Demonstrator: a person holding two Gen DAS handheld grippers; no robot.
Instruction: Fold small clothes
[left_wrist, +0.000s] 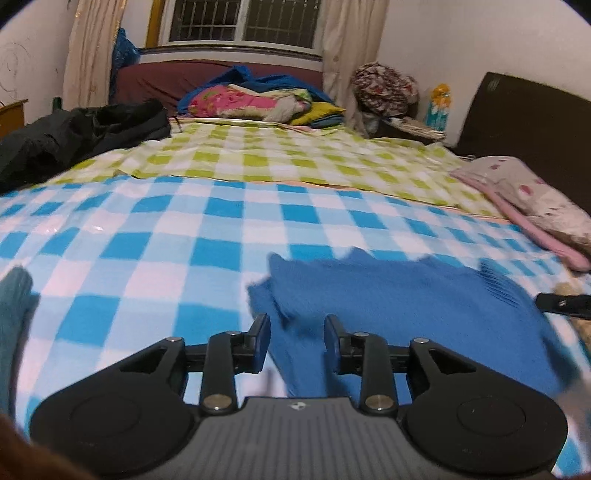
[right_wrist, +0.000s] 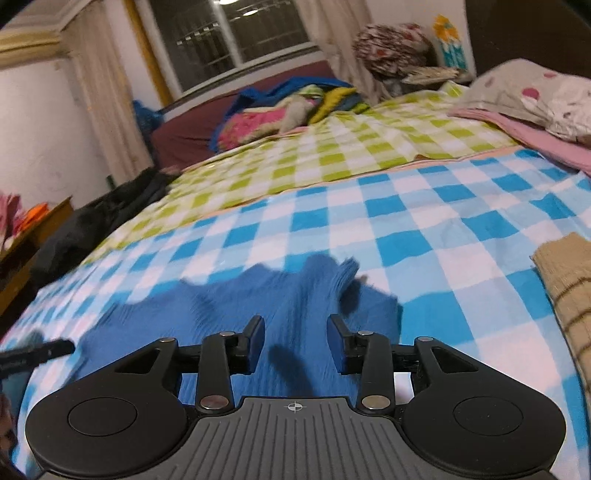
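A small blue knit garment (left_wrist: 406, 295) lies spread on the blue-and-white checked sheet (left_wrist: 147, 240). My left gripper (left_wrist: 296, 325) hovers over its left edge with the jaws apart; the cloth lies below the gap and the pads do not press on it. The right gripper's tip (left_wrist: 565, 304) shows at the garment's right side. In the right wrist view the same blue garment (right_wrist: 258, 295) lies rumpled under my right gripper (right_wrist: 295, 325), whose jaws also stand apart with nothing pinched. The left gripper's tip (right_wrist: 37, 352) shows at the far left.
A tan striped garment (right_wrist: 569, 295) lies on the right of the bed, and a teal cloth (left_wrist: 14, 306) on the left. A black jacket (left_wrist: 85, 129), a heap of bedding (left_wrist: 258, 99) and a pillow (left_wrist: 528, 195) sit farther back on the green checked sheet (left_wrist: 295, 158).
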